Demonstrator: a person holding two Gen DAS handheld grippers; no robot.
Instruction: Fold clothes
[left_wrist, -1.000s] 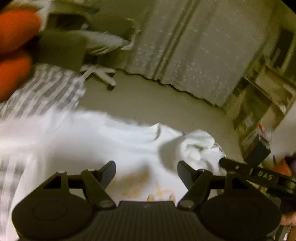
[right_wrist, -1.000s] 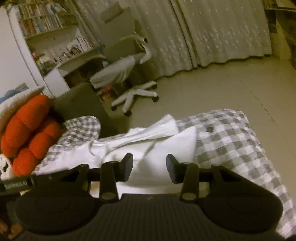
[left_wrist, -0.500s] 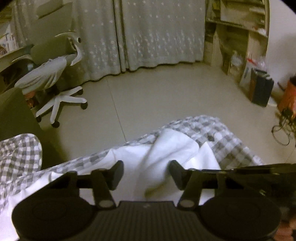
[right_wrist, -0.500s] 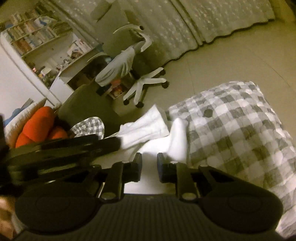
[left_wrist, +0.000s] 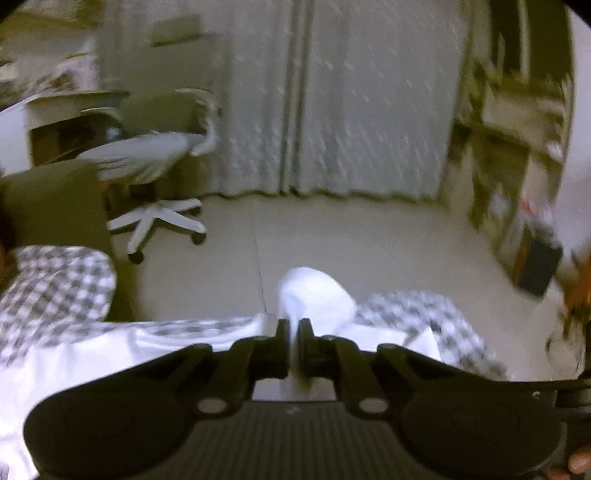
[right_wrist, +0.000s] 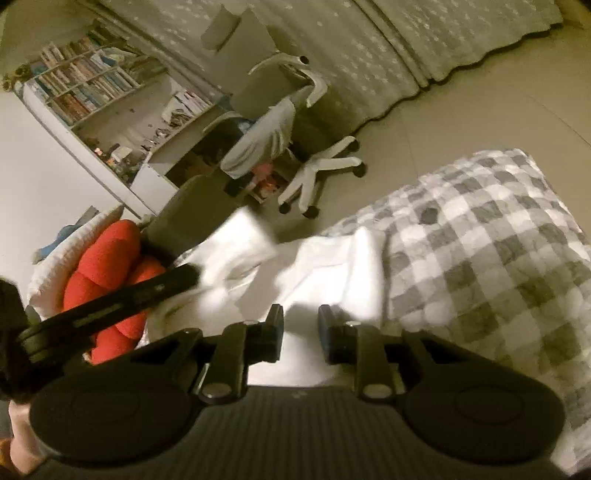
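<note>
A white garment (right_wrist: 325, 266) lies spread over a grey-and-white checked cover (right_wrist: 491, 258), its cloth rumpled into folds and one loose end standing up in a soft peak (left_wrist: 314, 295) toward the floor. The left gripper (left_wrist: 293, 343) is clamped on that raised fold, its two black fingers (left_wrist: 282, 343) drawn together with a thin strip of white cloth pinched between them. The right gripper (right_wrist: 300, 332) hovers low over the flat part of the garment with its jaws a little apart and opening; white cloth shows through the gap, but the pads do not press on it. In the right wrist view the left tool's black arm reaches in from the lower left, ending at the garment's bunched end. Beside the checked cover sit red cushions (right_wrist: 110, 266). Beyond, on a pale tiled floor (left_wrist: 351, 236), stand a white swivel chair (right_wrist: 295, 140), a crowded bookshelf (right_wrist: 85, 92) and long patterned curtains (left_wrist: 332, 110).
</note>
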